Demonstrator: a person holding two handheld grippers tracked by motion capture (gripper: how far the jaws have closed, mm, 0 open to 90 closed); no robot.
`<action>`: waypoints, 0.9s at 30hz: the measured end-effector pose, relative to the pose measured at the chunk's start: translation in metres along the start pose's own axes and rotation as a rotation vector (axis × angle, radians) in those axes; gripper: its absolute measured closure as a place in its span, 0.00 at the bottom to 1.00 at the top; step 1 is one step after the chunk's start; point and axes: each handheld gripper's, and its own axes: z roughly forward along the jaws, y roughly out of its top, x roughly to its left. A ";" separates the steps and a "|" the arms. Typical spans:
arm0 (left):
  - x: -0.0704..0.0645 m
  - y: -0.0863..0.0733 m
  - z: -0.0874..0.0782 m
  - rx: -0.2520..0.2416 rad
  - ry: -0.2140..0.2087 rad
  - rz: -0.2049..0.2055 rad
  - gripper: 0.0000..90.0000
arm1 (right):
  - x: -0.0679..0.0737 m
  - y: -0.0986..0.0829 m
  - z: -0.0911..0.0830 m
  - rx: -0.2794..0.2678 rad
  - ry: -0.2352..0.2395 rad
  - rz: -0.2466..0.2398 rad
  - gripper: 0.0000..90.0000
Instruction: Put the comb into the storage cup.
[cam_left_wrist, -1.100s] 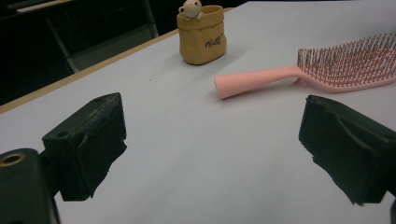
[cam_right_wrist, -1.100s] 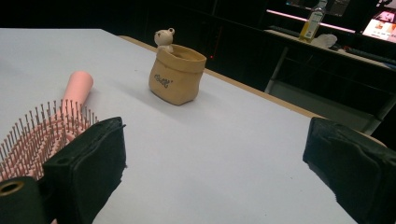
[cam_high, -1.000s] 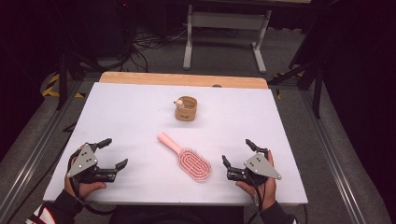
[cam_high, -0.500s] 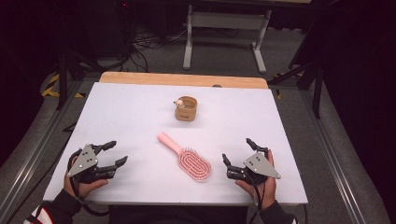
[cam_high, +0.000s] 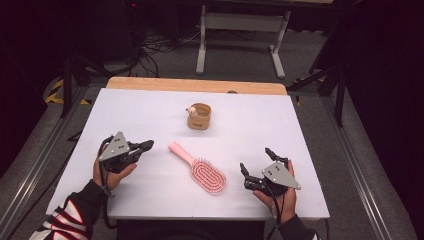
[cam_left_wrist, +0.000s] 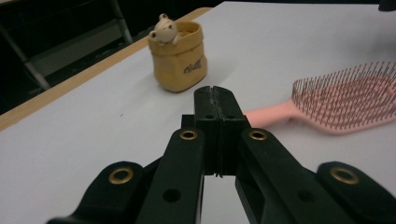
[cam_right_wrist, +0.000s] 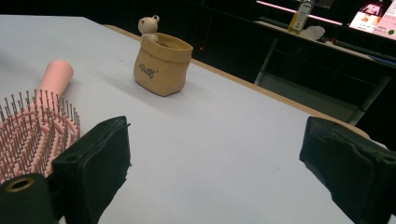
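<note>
Pink hairbrush (cam_high: 199, 169) bristles up on white table (cam_high: 280, 125), left gripper (cam_high: 146, 145) clenched empty near its handle, right gripper (cam_high: 256, 166) released beside its head.

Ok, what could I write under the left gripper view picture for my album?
Shut left gripper aims at the pink hairbrush beside a tan pouch with a little bear.

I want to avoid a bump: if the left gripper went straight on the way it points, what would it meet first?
Most likely the pink hairbrush, at its handle: the left gripper, jaws shut, points just above it. Depth is hard to judge; aimed slightly higher, it could pass on toward the tan pouch.
</note>
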 end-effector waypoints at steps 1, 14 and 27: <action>0.000 0.000 0.000 0.000 0.000 0.000 1.00 | 0.000 0.000 0.000 0.000 0.000 0.000 0.10; -0.013 0.014 0.090 0.218 -0.018 0.035 1.00 | 0.000 -0.003 0.002 0.027 0.009 -0.011 0.11; -0.009 0.020 0.130 0.459 -0.020 0.121 1.00 | 0.004 -0.003 0.003 0.043 0.059 -0.040 0.11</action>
